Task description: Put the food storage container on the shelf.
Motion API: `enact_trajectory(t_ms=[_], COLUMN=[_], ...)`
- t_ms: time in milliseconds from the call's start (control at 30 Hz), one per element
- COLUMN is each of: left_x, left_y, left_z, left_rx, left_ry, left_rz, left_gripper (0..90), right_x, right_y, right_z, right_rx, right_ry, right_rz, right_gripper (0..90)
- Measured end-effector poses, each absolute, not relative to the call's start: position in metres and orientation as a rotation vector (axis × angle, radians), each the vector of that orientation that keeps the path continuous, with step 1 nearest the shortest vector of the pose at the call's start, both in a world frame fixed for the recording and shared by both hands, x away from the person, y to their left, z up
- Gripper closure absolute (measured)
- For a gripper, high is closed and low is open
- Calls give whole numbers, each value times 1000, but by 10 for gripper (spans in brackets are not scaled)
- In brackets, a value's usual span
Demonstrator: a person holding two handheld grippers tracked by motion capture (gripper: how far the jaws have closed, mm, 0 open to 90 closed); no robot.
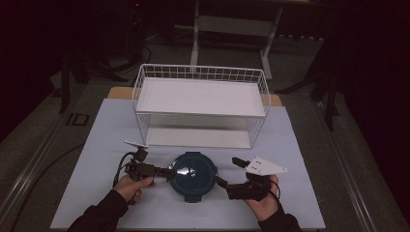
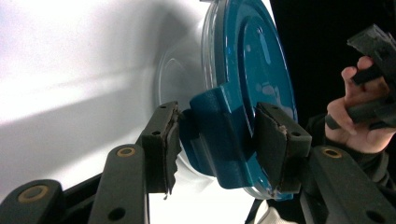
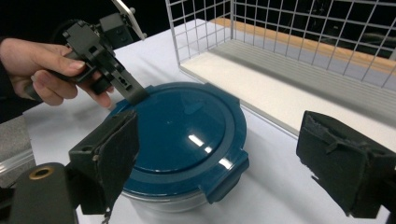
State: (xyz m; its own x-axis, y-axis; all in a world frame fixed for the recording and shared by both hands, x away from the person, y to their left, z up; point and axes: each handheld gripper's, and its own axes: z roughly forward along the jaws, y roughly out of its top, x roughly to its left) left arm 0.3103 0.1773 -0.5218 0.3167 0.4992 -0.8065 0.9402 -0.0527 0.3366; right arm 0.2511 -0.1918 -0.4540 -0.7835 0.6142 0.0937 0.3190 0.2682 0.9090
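Your left gripper (image 1: 170, 172) reaches in from the left in the high view and meets the left edge of the round blue-lidded container (image 1: 194, 175), which sits on the white table (image 1: 300, 183) just in front of the white wire shelf (image 1: 200, 104). Your right gripper (image 1: 227, 175) lies at the container's right side, near it, with its jaws apart and nothing between them.

Along the left gripper view, the pads (image 2: 163, 144) stand on either side of one of the lid's blue latch tabs (image 2: 219, 135). They look pressed against the tab's two edges, so I read this as a pinch on the tab, not on the container body. Your other hand (image 2: 357, 116) shows farther off to the right.

From the right gripper view, the lid (image 3: 182, 128) is seated on the clear bowl with another tab (image 3: 229, 175) folded down at the near side. That gripper's jaws stand wide, one beside the lid's near-left rim, the other well clear over the table. The left gripper (image 3: 135, 95) shows at the lid's far edge.

My reading is that you are unlatching the lid, with the first tab just gripped. Next you would swing that tab up and outward while the right gripper steadies the container, since the bowl could slide on the smooth top.
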Motion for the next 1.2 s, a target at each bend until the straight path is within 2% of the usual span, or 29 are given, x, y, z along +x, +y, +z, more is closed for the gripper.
enact_trajectory(t_ms=[200,367,467,633,733,900,933,1033,1067,1200], left_x=[310,305,300,295,291,288,287,285,284,281], left_y=[177,175,173,172,171,171,171,170,170,169], left_z=[-521,-515,-510,-505,-502,-501,-501,-500,-499,-498], left_rx=[1707,1745,1764,1786,1808,1817,1817,1827,1830,1830], left_ry=[1304,1269,1244,1210,1178,1160,1155,1146,1144,1145], left_rz=[-619,-568,-530,-489,-463,-447,-446,-438,-432,-417], left_gripper=[526,531,537,545,549,554,555,557,558,559], right_x=[258,270,280,286,291,293,293,293,293,292], right_y=[-192,-196,-200,-199,-202,-204,-202,-201,-199,-198], right_z=[-462,-475,-487,-495,-502,-507,-508,-509,-510,-510], right_rx=[982,1210,1391,1481,1582,1624,1629,1630,1633,1637], right_ry=[2317,2394,2444,2510,2542,2566,2585,2600,2615,2621], right_rz=[1535,1583,1630,1640,1676,1693,1689,1687,1714,1713], right_gripper=[139,171,225,271,331,417,466,488,528,539])
